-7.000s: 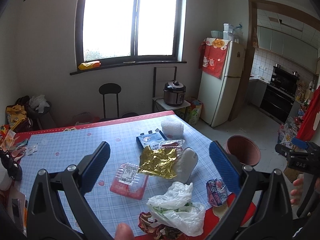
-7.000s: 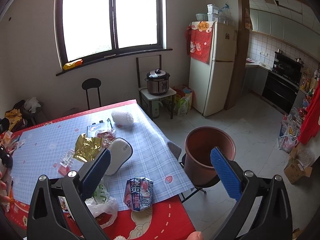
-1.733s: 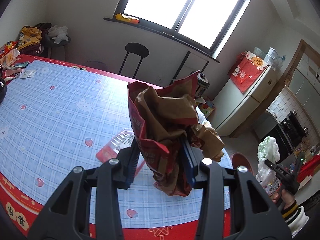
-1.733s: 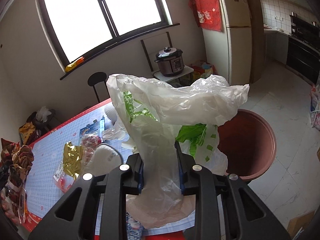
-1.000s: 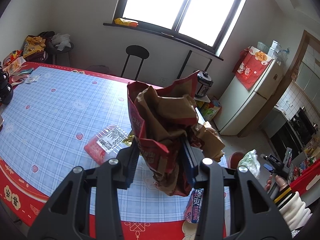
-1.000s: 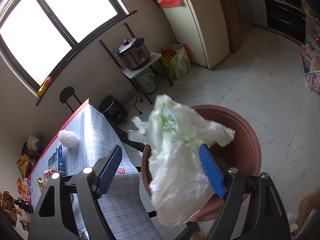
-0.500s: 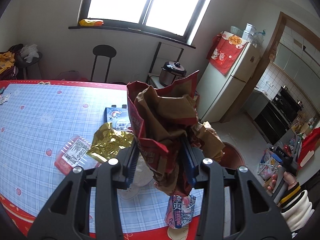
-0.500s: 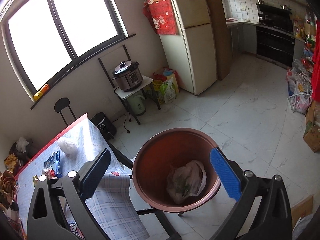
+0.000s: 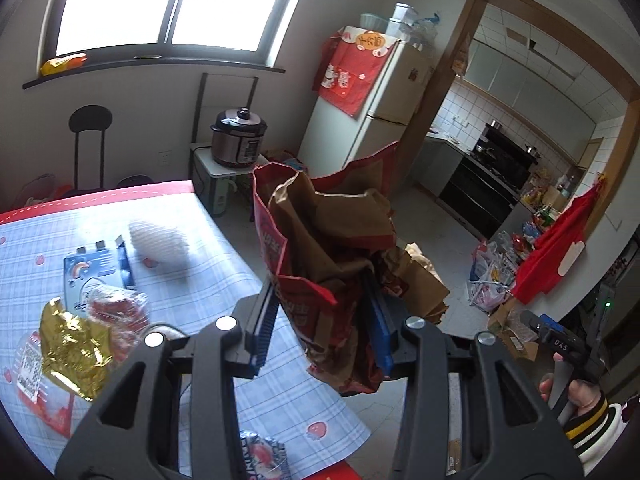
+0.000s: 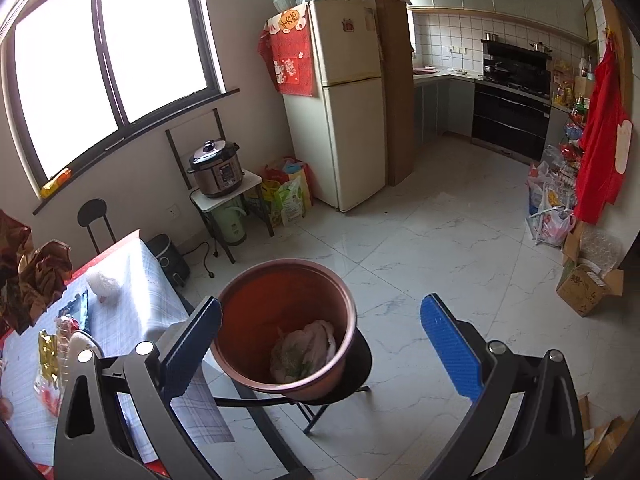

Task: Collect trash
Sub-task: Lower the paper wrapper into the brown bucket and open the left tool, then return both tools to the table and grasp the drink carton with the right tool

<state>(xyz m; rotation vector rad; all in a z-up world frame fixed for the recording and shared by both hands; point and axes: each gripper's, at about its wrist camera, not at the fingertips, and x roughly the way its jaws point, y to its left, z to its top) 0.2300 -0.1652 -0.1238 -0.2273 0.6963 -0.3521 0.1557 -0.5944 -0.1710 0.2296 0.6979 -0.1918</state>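
My left gripper (image 9: 320,316) is shut on a crumpled red and brown paper bag (image 9: 332,264), held up past the table's right edge; the bag also shows at the far left of the right wrist view (image 10: 32,276). My right gripper (image 10: 320,340) is open and empty above the floor, near the brown bin (image 10: 288,328) that stands on a black stool. A white plastic bag (image 10: 304,350) lies inside the bin. On the checked table (image 9: 200,248) lie a gold wrapper (image 9: 72,352), a white foam net (image 9: 160,242), a blue package (image 9: 96,268) and a red tray (image 9: 36,392).
A snack packet (image 9: 262,456) lies at the table's near edge. A rice cooker (image 10: 216,174) sits on a small stand by the wall, with a fridge (image 10: 340,112) to its right. Cardboard boxes (image 10: 588,284) and bags stand at the right of the tiled floor.
The left gripper has swung right with the paper bag, toward the table's right edge. The right gripper, open since dropping the white plastic bag into the bin, has drawn back a little.
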